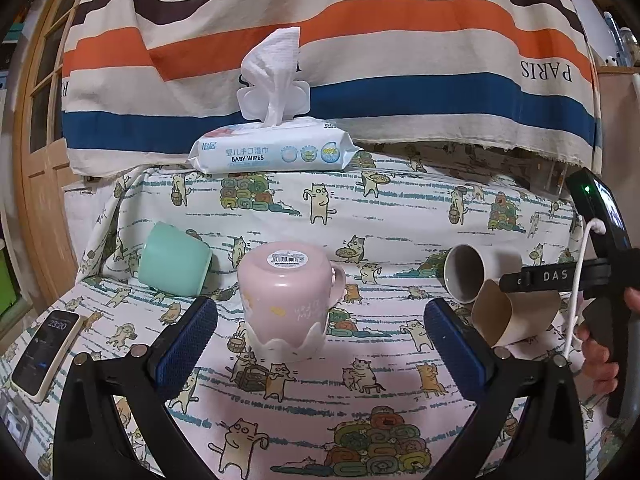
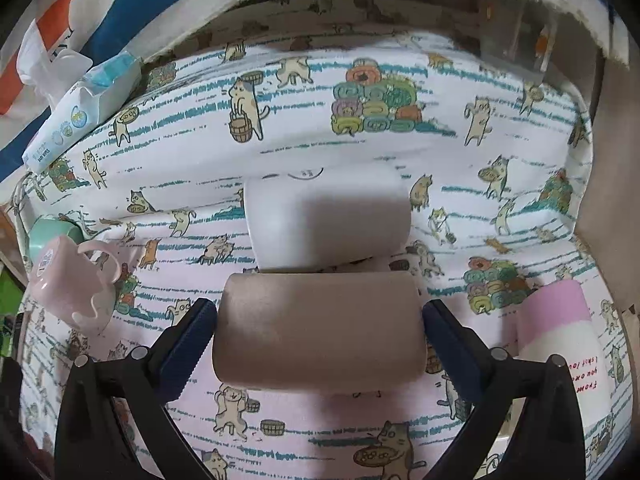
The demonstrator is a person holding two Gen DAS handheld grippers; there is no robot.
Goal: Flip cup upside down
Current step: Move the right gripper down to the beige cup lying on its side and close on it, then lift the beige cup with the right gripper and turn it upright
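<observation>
A: Where's the brown cup [image 2: 318, 330]?
B: Between the right tongs [image 2: 320, 334], lying sideways, off the cloth [image 2: 304, 120] I think. Both blue pads [image 2: 188, 344] sit against its sides, so the tongs are closed on it. In the left camera it hangs at the right with its open mouth [image 1: 494, 314] towards the lens.

A: And the left tongs [image 1: 320, 344]?
B: Spread wide, holding nothing. The pink mug [image 1: 286, 294] stands between and beyond the pads, clear of both, already mouth down on the bench (barcode sticker [image 1: 287, 258] on the upturned base, handle to the right).

A: What else is there?
B: A white cup [image 2: 328, 222] on its side just beyond the brown one; whether they touch I can't tell. A green cup [image 1: 174, 260] tipped over left of the pink mug. A pack of baby wipes [image 1: 272, 148] at the back, one wipe [image 1: 276, 68] sticking up. A phone [image 1: 44, 354] lies at the left edge. A pink-and-white cup [image 2: 560, 328] sits by the right tongs' right finger.
</observation>
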